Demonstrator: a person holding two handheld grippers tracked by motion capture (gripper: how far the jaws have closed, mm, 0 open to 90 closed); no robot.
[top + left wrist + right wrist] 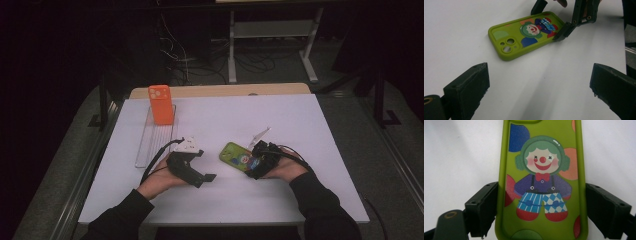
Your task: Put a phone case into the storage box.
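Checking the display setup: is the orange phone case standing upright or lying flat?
Upright. The orange phone case stands on end at the far end of the clear tray, camera cutout at the top.

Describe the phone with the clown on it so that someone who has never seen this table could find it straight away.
Start at the white table and go to its near right part, where the right gripper has its jaws on either side of a phone. That green phone lies flat, back up, with a green-haired clown printed on it. The orange phone stands upright at the far left in a clear rack.
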